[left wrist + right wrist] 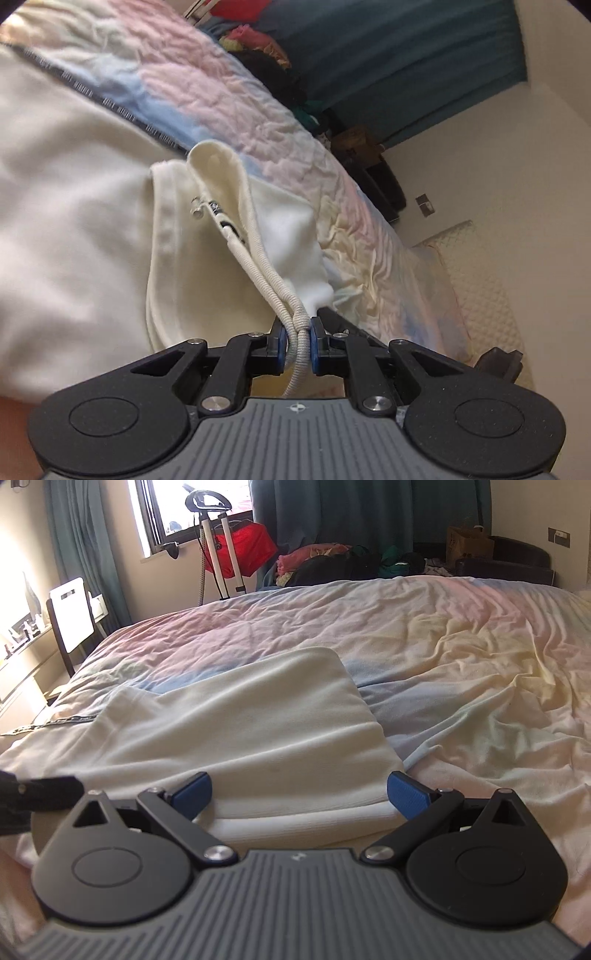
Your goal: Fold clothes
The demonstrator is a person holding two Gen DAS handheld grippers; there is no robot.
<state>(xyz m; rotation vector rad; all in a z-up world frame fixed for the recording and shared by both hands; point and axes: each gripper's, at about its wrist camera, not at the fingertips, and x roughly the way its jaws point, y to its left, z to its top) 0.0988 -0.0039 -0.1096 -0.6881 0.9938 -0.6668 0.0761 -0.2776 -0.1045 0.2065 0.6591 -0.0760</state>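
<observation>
Left hand-held gripper point(299, 334) has its jaws pinched tight on the ribbed hem point(275, 295) of the cream garment point(74, 221), which lies on the bed point(229, 92) and spreads away to the left of the grip. Right hand-held gripper point(299, 794) hovers wide open, gripping nothing, its blue pads point(192, 792) straddling the garment's near edge. From here the garment runs lengthwise away from the gripper, leaning left. One garment, two grippers, one bed.

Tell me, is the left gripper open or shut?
Shut. The left gripper has its blue pads pressed on the cream cord of the white garment.
</observation>
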